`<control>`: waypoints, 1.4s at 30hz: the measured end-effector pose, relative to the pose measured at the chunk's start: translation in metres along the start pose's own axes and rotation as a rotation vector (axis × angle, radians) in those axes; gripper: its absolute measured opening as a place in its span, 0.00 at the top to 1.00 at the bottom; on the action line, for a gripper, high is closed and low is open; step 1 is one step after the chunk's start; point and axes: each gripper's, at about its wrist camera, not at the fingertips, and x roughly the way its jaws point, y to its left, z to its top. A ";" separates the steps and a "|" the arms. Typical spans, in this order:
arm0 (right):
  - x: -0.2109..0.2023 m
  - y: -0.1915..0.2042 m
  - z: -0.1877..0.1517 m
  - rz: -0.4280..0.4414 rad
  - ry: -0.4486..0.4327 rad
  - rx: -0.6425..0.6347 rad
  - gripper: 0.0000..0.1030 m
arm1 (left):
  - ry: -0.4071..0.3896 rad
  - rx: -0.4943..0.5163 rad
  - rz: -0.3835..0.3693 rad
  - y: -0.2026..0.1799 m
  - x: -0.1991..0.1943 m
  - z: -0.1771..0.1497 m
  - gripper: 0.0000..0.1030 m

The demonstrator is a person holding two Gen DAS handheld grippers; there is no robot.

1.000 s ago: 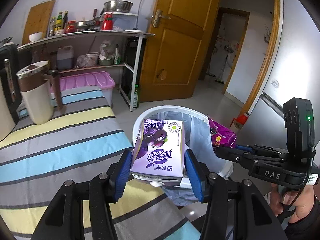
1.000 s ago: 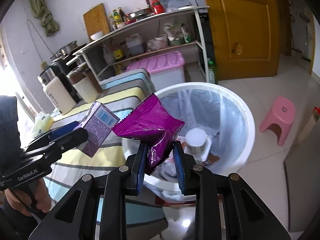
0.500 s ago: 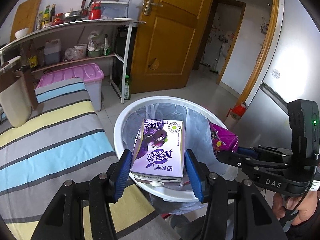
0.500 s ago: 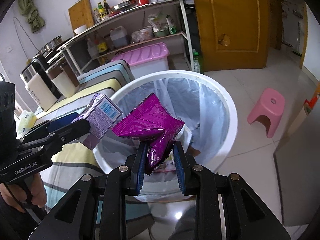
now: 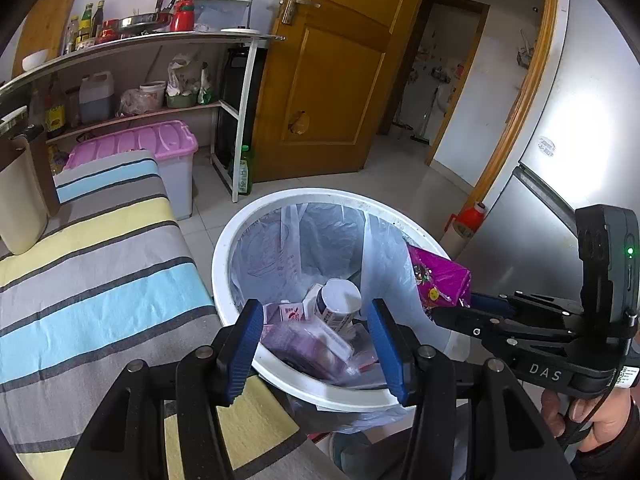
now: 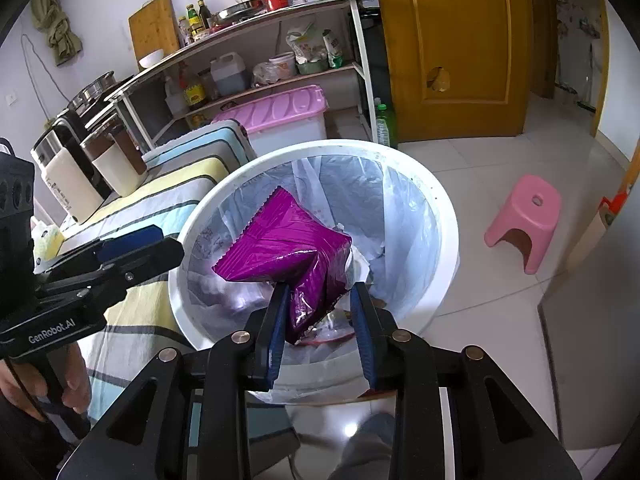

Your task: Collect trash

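Item: waste collection at white bin (image 5: 224, 264), lined with a clear bag, standing on the tiled floor just beside the striped bench (image 5: 100, 280). Left gripper (image 5: 316, 340): jaws wide and now empty above the bin mouth; a second ago they carried the purple milk carton (image 5: 296, 344), which has since dropped and lies among the rubbish at the bottom, beside a white bottle (image 5: 336, 304) and a small pink-printed carton (image 5: 286, 312). That piece counts as collected. Right gripper (image 6: 320, 332): jaws opening, the magenta snack bag (image 6: 288, 248) between them over the bin; its crumpled lower end rests against the left pad while the right pad stands clear, where half a second ago both pads pinched it. Judgement: the bag is being let go and should fall inside the liner, since it hangs well within the rim. Nothing else to collect shows on the bench in these views.
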 end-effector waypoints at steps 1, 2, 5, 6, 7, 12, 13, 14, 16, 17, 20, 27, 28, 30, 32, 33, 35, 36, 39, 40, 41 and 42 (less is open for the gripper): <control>-0.001 0.000 0.000 -0.001 -0.001 -0.002 0.68 | -0.004 0.000 0.000 0.001 -0.002 0.000 0.47; -0.001 0.001 -0.001 -0.002 -0.002 -0.003 0.68 | -0.006 -0.001 0.000 0.000 -0.003 0.000 0.47; -0.004 0.002 -0.001 -0.004 -0.011 -0.013 0.59 | -0.013 -0.009 -0.001 0.001 -0.008 -0.003 0.47; -0.005 0.004 -0.001 -0.004 -0.014 -0.017 0.58 | -0.015 -0.013 0.000 0.002 -0.010 -0.002 0.47; -0.007 0.004 -0.001 -0.005 -0.016 -0.019 0.57 | -0.018 -0.015 0.003 0.003 -0.012 -0.003 0.47; -0.013 0.008 -0.003 -0.004 -0.024 -0.027 0.57 | -0.029 -0.020 0.011 0.004 -0.024 -0.007 0.47; -0.015 0.010 -0.003 -0.004 -0.026 -0.029 0.57 | -0.031 -0.020 0.012 0.004 -0.026 -0.008 0.47; -0.017 0.011 -0.004 -0.004 -0.029 -0.031 0.57 | -0.034 -0.020 0.013 0.004 -0.030 -0.009 0.47; -0.022 0.014 -0.005 -0.004 -0.037 -0.035 0.57 | -0.040 -0.019 0.017 0.003 -0.035 -0.011 0.47; -0.024 0.016 -0.006 -0.005 -0.042 -0.037 0.57 | -0.044 -0.018 0.019 0.002 -0.039 -0.013 0.47; -0.034 0.024 -0.009 -0.010 -0.061 -0.048 0.57 | -0.056 -0.014 0.026 0.001 -0.050 -0.017 0.47; -0.058 0.046 -0.021 0.011 -0.105 -0.076 0.57 | -0.092 -0.007 0.051 -0.003 -0.080 -0.029 0.47; -0.061 0.048 -0.023 0.013 -0.111 -0.081 0.57 | -0.097 -0.005 0.057 -0.004 -0.085 -0.031 0.47; -0.069 0.054 -0.027 0.020 -0.125 -0.087 0.57 | -0.108 0.000 0.067 -0.006 -0.094 -0.036 0.47; -0.076 0.059 -0.031 0.025 -0.137 -0.090 0.57 | -0.119 0.003 0.076 -0.008 -0.103 -0.042 0.47; -0.079 0.062 -0.034 0.028 -0.143 -0.095 0.57 | -0.122 0.003 0.081 -0.009 -0.107 -0.044 0.47; -0.085 0.068 -0.039 0.028 -0.153 -0.108 0.57 | -0.131 0.001 0.090 -0.010 -0.115 -0.049 0.47; -0.087 0.070 -0.042 0.029 -0.157 -0.115 0.57 | -0.134 0.001 0.093 -0.011 -0.119 -0.052 0.47; -0.094 0.077 -0.052 0.032 -0.161 -0.127 0.57 | -0.142 -0.001 0.104 -0.011 -0.130 -0.059 0.47; -0.096 0.079 -0.055 0.033 -0.163 -0.132 0.57 | -0.144 -0.002 0.107 -0.012 -0.133 -0.062 0.47; -0.097 0.080 -0.057 0.032 -0.166 -0.135 0.57 | -0.148 -0.002 0.109 -0.012 -0.137 -0.065 0.47; -0.099 0.081 -0.060 0.031 -0.169 -0.137 0.57 | -0.150 -0.003 0.112 -0.013 -0.140 -0.067 0.47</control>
